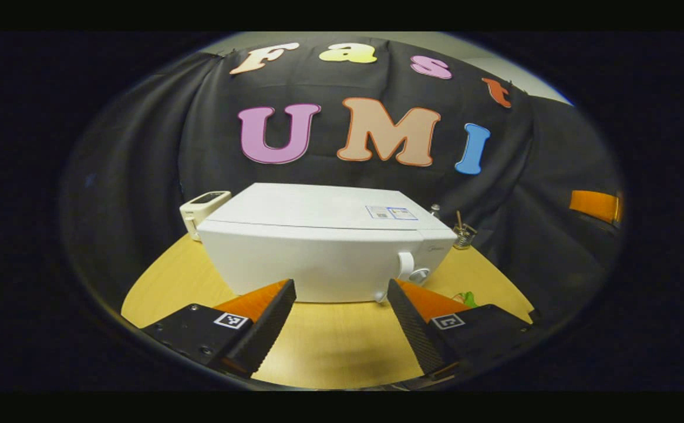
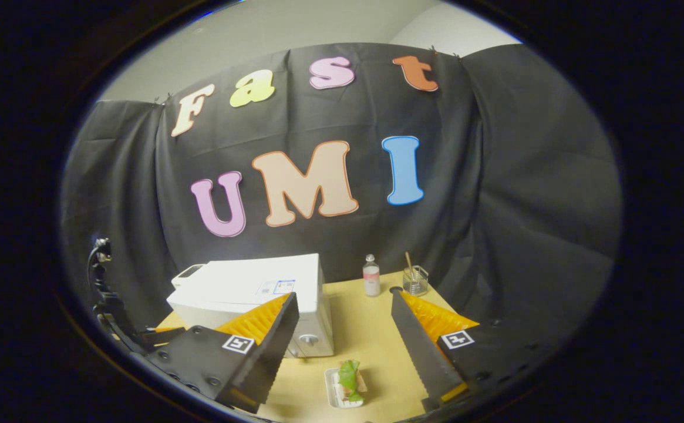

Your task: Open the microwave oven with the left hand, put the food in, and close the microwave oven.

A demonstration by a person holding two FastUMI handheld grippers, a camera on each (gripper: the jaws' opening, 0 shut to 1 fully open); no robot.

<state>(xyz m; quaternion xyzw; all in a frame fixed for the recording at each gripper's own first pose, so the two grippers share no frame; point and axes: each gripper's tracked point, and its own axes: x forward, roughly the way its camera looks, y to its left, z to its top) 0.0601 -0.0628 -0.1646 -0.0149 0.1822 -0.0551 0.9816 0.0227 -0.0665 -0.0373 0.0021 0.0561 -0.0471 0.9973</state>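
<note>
Microwave oven [image 1: 324,247] standing closed on the table [image 1: 330,346], toward its back and left part, ahead of the left gripper [image 1: 342,320] with bare table between. Behind the microwave oven's left rear corner, a small device [image 1: 204,207]. Right of the microwave oven, near the back edge: 1 small bottle [image 2: 371,276], and just right of it a glass [image 2: 415,281] with a stick standing in it. Nearer the front, right of the oven's front corner, a tray [image 2: 334,389] flat on the table with food [image 2: 350,376] lying in it, between the spread fingers of the right gripper [image 2: 347,358].
</note>
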